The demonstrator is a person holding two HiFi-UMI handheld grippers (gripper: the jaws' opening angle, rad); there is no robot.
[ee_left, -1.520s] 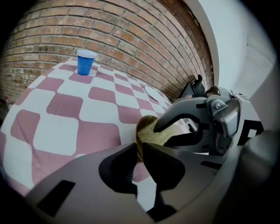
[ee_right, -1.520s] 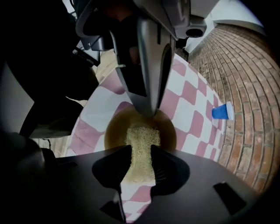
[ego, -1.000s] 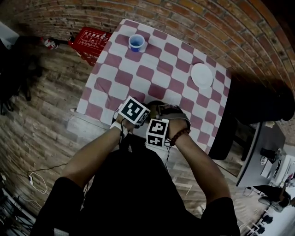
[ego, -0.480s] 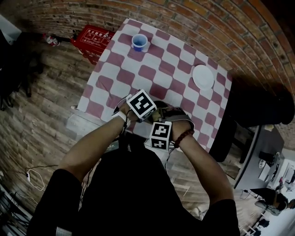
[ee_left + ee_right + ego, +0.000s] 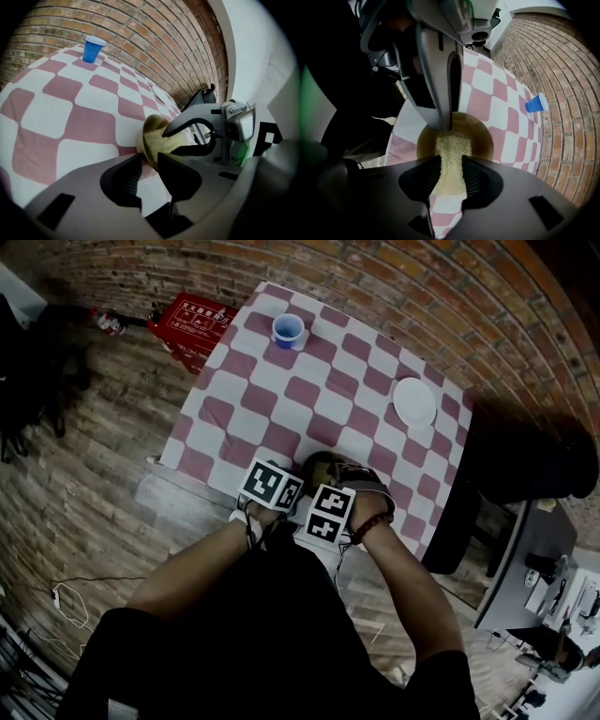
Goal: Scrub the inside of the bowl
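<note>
An olive-brown bowl (image 5: pixel 319 465) sits on the checked tablecloth (image 5: pixel 253 409) close to the table's near edge. My right gripper (image 5: pixel 449 176) is shut on a yellow scrub pad (image 5: pixel 452 150) whose far end lies inside the bowl (image 5: pixel 480 136). The left gripper (image 5: pixel 147 161) has the bowl's rim (image 5: pixel 146 133) between its fingertips. Its jaws are opening, and a gap shows between the pads. In the right gripper view the left gripper's fingers (image 5: pixel 438 84) come down onto the bowl's far rim. In the head view both marker cubes hide the jaws.
A blue cup (image 5: pixel 288 329) stands at the table's far left and a white plate (image 5: pixel 414 401) at the far right. A red box (image 5: pixel 195 320) lies on the wood floor by the brick wall. Dark furniture (image 5: pixel 534 465) stands right of the table.
The left gripper's cube swung out over the bowl half a second ago and has come back toward the table's near edge. The right gripper has stayed at the bowl.
</note>
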